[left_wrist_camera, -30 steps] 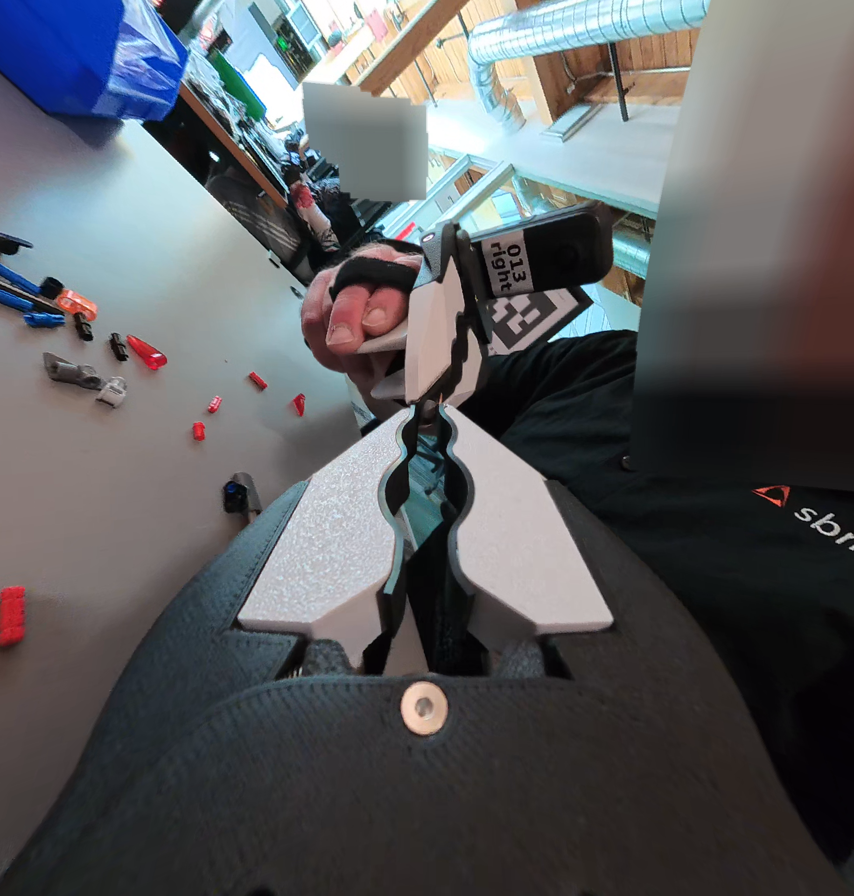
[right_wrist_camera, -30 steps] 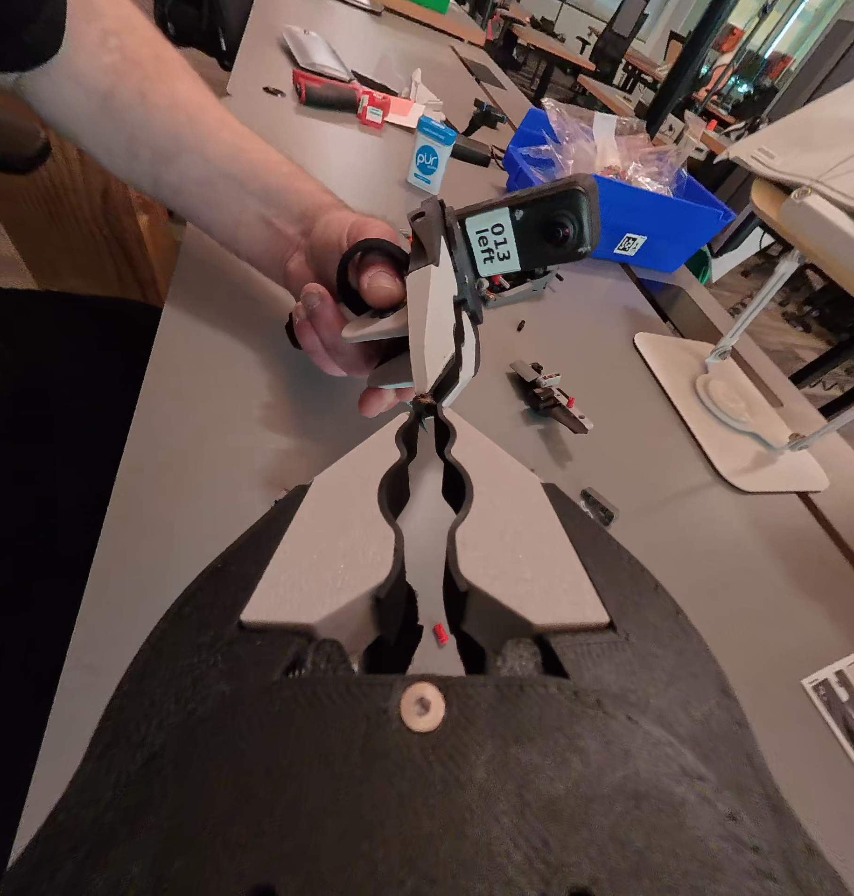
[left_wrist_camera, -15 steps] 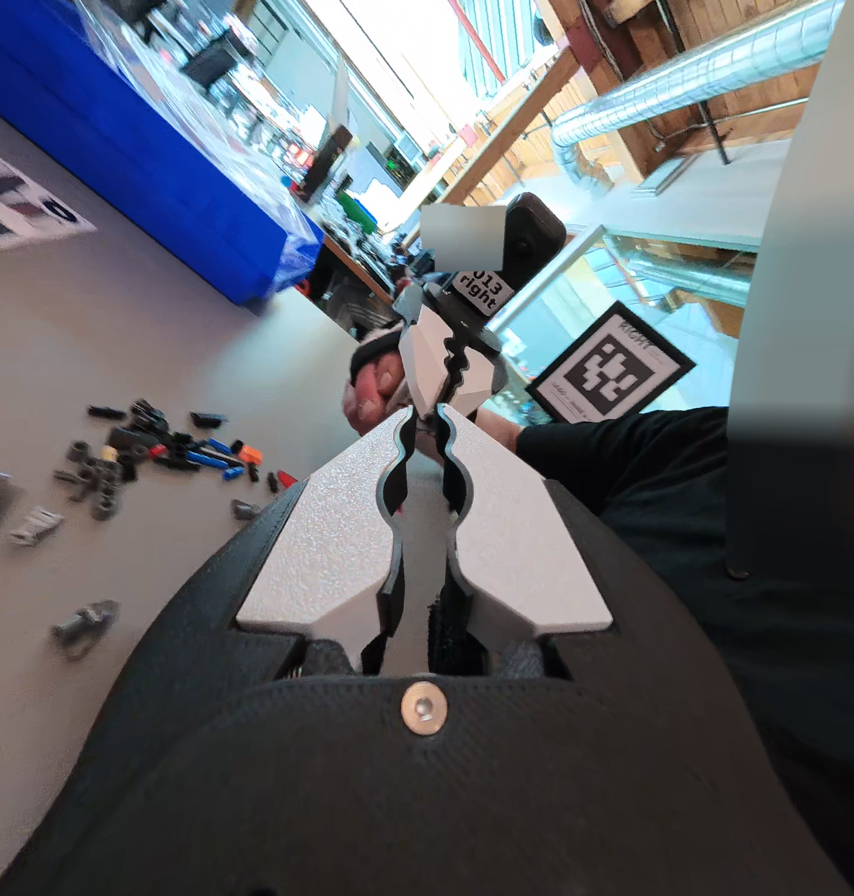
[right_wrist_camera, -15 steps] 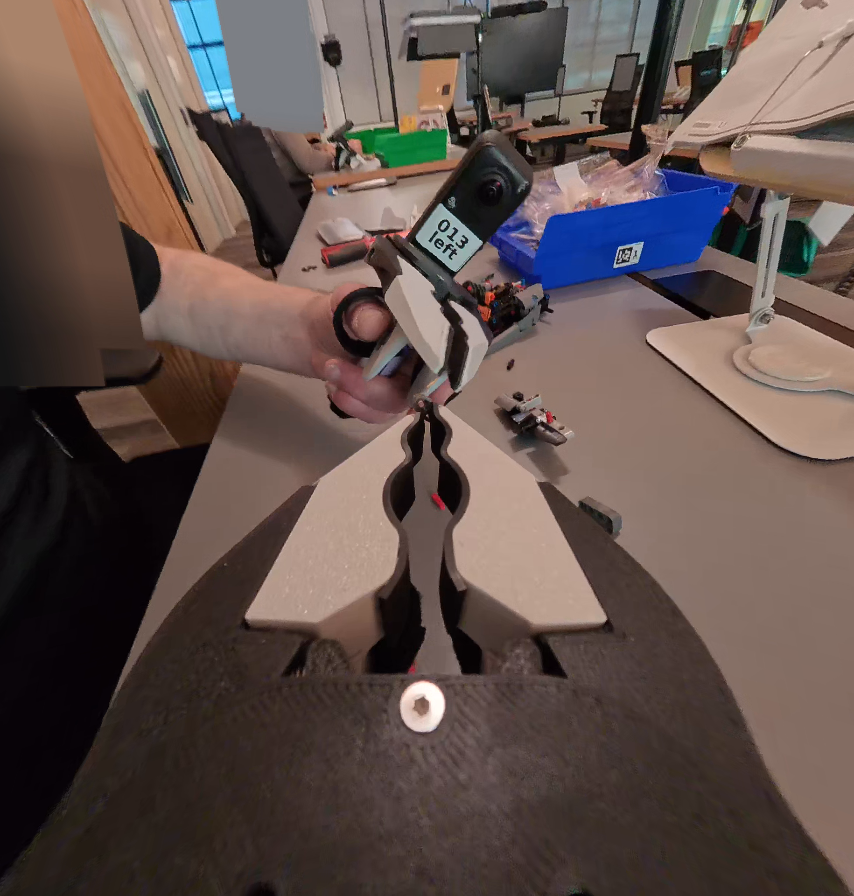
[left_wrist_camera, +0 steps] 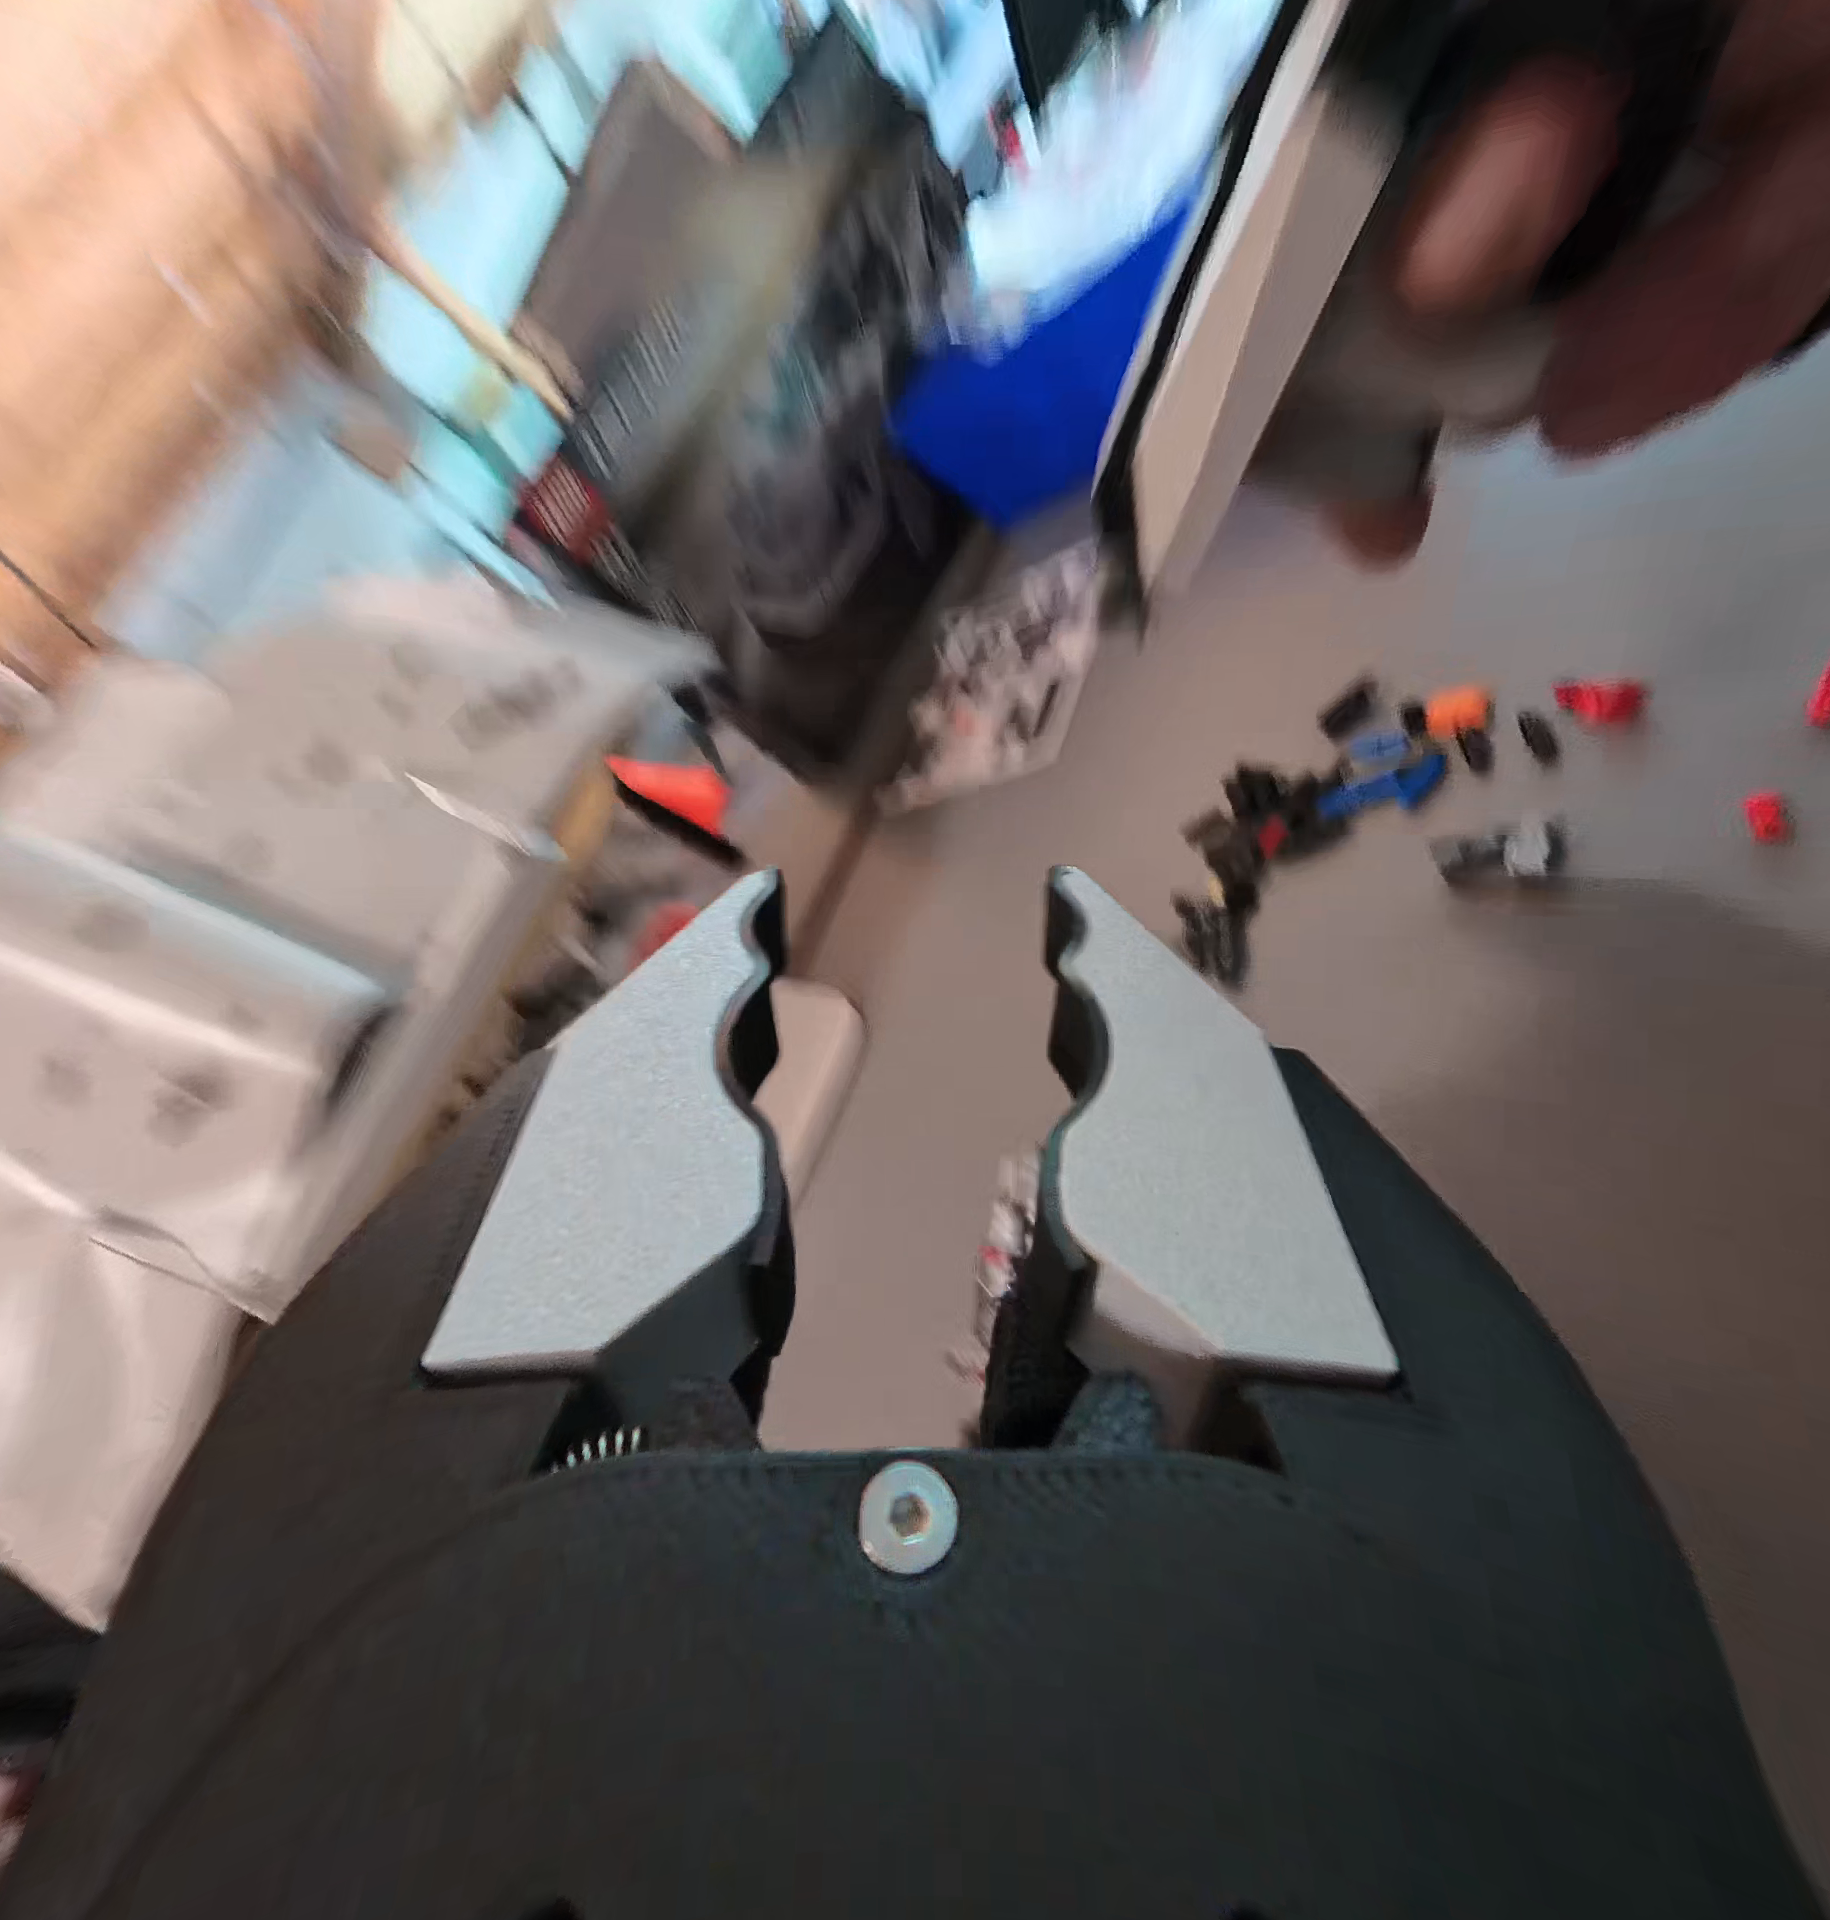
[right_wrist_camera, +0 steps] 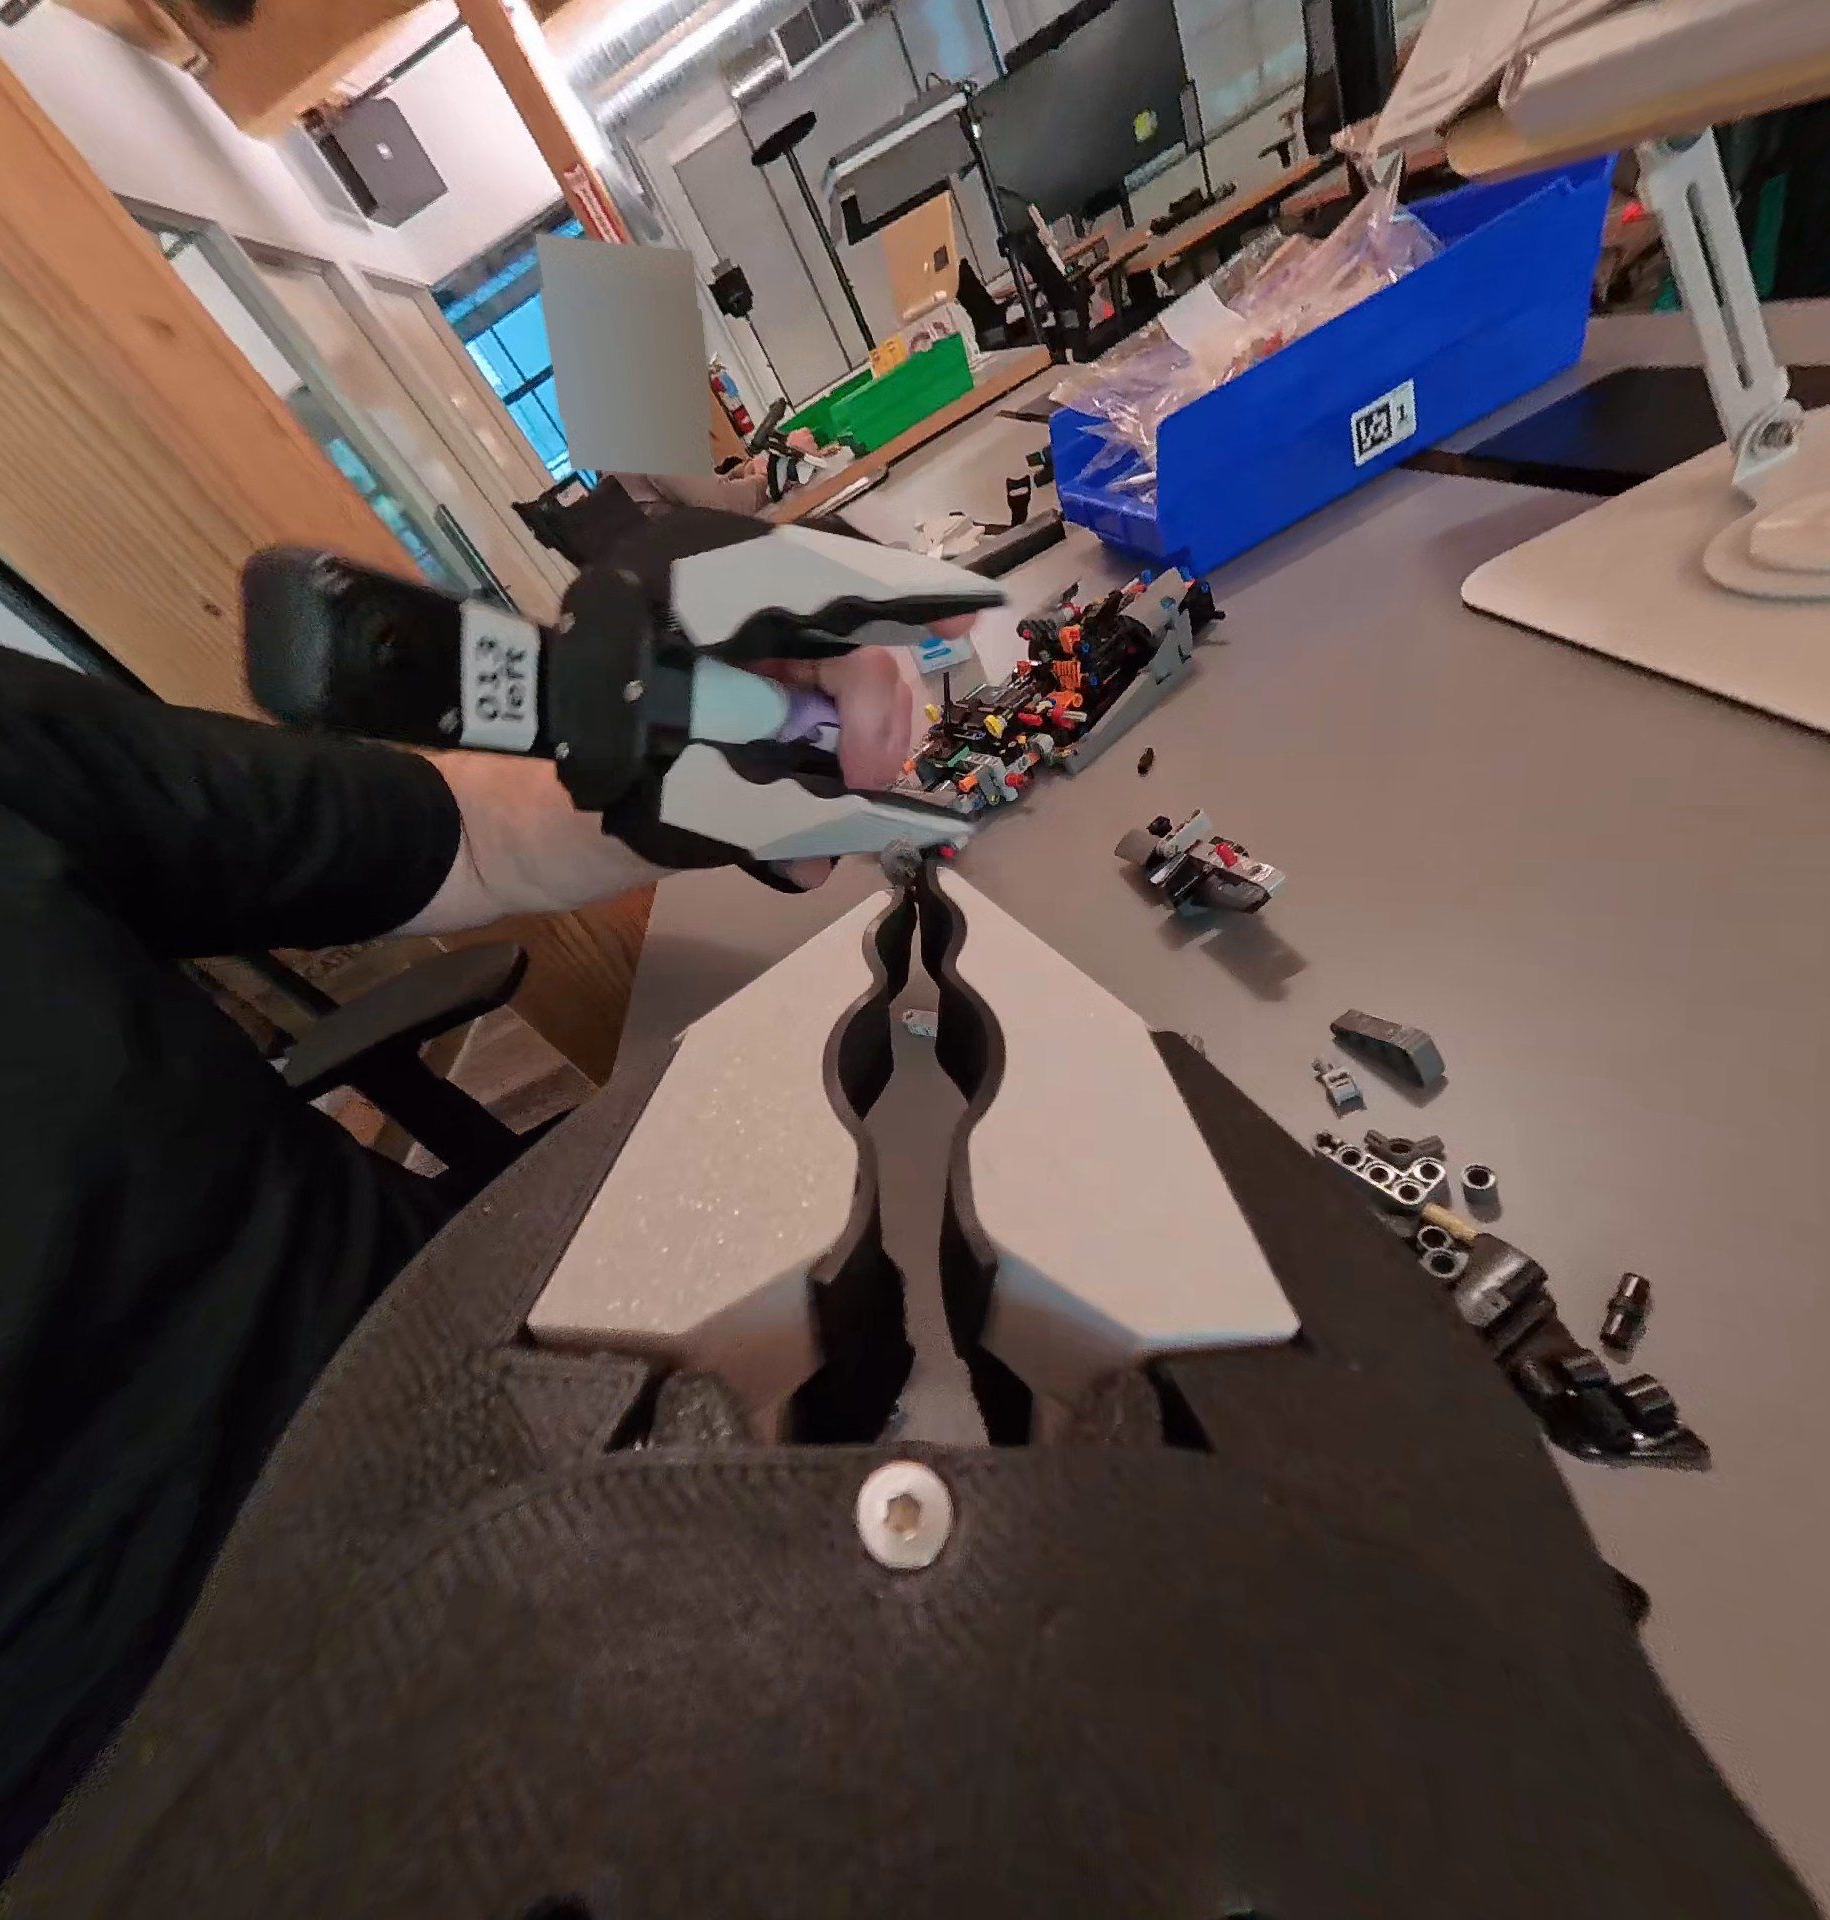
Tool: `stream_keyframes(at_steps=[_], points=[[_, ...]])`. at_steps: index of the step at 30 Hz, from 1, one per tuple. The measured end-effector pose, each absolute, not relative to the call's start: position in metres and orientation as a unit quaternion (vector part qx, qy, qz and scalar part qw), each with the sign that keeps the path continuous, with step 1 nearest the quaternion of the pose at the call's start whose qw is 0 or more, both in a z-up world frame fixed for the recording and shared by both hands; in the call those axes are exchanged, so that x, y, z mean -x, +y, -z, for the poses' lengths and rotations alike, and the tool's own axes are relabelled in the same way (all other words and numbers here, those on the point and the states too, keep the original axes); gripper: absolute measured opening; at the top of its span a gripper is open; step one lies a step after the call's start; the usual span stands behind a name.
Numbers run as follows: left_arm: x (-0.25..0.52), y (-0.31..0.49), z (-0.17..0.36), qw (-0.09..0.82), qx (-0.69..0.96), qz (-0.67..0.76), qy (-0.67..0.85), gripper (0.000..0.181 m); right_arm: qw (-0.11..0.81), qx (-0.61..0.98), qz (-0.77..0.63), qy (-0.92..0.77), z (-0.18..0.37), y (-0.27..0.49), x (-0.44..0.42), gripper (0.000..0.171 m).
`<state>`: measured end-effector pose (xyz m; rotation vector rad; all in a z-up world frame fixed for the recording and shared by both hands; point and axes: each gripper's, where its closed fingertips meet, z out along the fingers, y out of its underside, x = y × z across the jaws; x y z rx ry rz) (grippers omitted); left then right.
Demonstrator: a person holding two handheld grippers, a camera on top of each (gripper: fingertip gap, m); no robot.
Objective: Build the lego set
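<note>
Keep your right gripper pinched on the tiny grey-and-red lego piece at its tips, and swing your spread, empty left gripper clear before carrying it toward the long multicoloured lego chassis at one o'clock on the grey counter.

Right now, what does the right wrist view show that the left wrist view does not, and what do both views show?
Only the right wrist view shows the right gripper shut on a tiny grey piece, the long partly built model, the small grey and black subassembly, and the white stand base.

Only the left wrist view, blurred by motion, shows scattered red, blue and orange loose pieces.

Both show the open left gripper, the blue plastic bin and the grey table.
</note>
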<state>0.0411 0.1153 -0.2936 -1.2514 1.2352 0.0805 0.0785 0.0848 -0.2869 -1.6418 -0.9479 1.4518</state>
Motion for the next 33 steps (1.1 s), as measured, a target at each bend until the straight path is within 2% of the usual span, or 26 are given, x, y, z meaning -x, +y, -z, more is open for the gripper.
stream_keyframes(at_steps=[4, 7, 11, 16, 30, 33], points=[[-0.062, 0.095, 0.281, 0.676, 0.424, -0.135, 0.587, 0.032, 0.338, 0.636, -0.607, -0.335, 0.281, 0.084, -0.073, 0.0], [-0.073, 0.087, 0.285, 0.682, 0.39, -0.146, 0.601, 0.032, 0.325, 0.637, -0.621, -0.322, 0.28, 0.082, -0.069, 0.0], [-0.078, 0.085, 0.285, 0.688, 0.356, -0.172, 0.609, 0.023, 0.31, 0.638, -0.631, -0.315, 0.283, 0.081, -0.066, 0.0], [-0.081, 0.089, 0.289, 0.683, 0.343, -0.187, 0.617, 0.014, 0.304, 0.636, -0.637, -0.313, 0.282, 0.081, -0.066, 0.0], [-0.083, 0.088, 0.291, 0.669, 0.323, -0.199, 0.639, 0.012, 0.274, 0.643, -0.641, -0.318, 0.287, 0.081, -0.068, 0.0], [-0.08, 0.085, 0.284, 0.68, 0.351, -0.167, 0.622, 0.004, 0.296, 0.646, -0.629, -0.317, 0.284, 0.084, -0.068, 0.014]])
